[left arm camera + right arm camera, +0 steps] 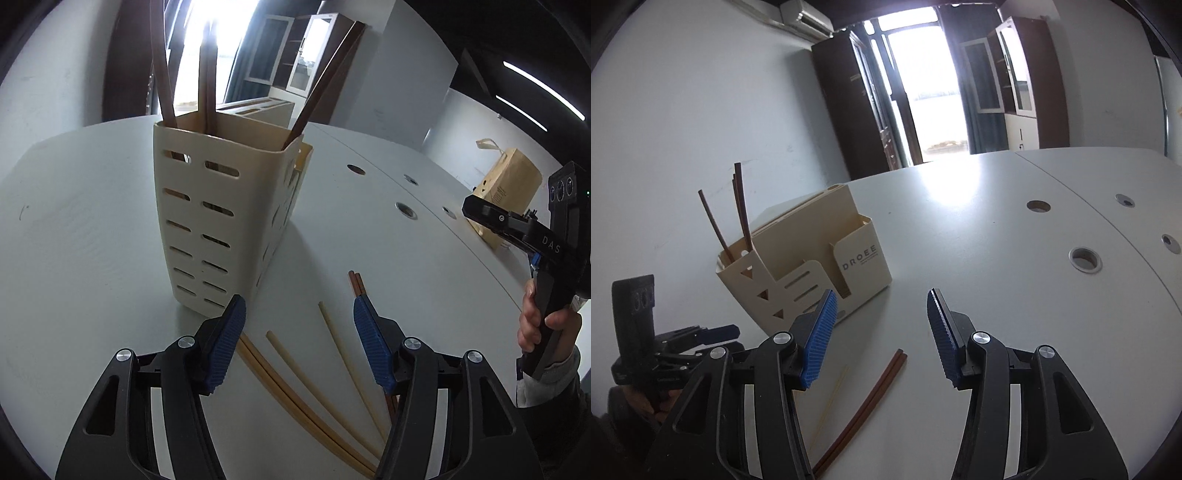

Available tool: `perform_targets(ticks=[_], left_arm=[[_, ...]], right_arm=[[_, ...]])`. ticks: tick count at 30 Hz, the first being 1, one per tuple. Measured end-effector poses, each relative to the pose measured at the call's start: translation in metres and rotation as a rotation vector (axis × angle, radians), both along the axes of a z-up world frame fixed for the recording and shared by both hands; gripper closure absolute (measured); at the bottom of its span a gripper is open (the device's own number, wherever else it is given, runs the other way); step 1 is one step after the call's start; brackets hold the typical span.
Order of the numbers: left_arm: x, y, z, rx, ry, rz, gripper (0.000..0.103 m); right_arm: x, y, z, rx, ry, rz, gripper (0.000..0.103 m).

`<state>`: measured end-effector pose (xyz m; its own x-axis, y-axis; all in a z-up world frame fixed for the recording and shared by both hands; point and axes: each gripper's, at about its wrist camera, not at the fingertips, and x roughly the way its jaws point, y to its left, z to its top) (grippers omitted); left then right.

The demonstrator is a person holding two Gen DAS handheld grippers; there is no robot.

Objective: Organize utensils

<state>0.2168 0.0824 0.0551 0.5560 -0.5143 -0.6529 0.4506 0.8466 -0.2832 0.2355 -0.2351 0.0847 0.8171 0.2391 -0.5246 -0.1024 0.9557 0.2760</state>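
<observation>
Three brown chopsticks (207,74) stand in the cream holder (221,221) on the surface (92,240). Four pale chopsticks (295,373) and one brown pair (871,398) lie loose beside it. The left gripper (299,343) and right gripper (882,339) hover above them, jaws spread, empty.

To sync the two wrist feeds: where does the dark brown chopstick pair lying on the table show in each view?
Left wrist: dark brown chopstick pair, right of centre, partly behind the right blue pad.
Right wrist: same pair, bottom centre, running diagonally.
Shared landmark: cream utensil holder.
</observation>
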Motion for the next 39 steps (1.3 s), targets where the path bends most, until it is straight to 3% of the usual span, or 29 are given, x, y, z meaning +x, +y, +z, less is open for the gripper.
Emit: perform_targets(ticks=[8,19,29,33,39], left_arm=[[-0.001,0.012,-0.001,-0.011,-0.005,0.039,0.040],[-0.007,0.000,-0.002,0.002,0.011,0.010,0.039],[-0.013,-0.018,-0.018,0.103,0.047,-0.012,0.038],[-0.010,-0.019,-0.027,0.070,0.088,-0.047,0.038],[-0.017,-0.018,-0.023,0.057,0.074,-0.054,0.038]], right_arm=[[-0.015,-0.013,0.002,-0.055,0.025,-0.071,0.052],[-0.034,-0.001,-0.001,-0.141,0.063,-0.081,0.048],[-0.028,0.009,-0.023,-0.163,0.131,-0.083,0.046],[-0.037,0.002,-0.031,-0.133,0.179,-0.119,0.046],[-0.069,-0.002,-0.023,-0.198,0.194,-0.183,0.044]])
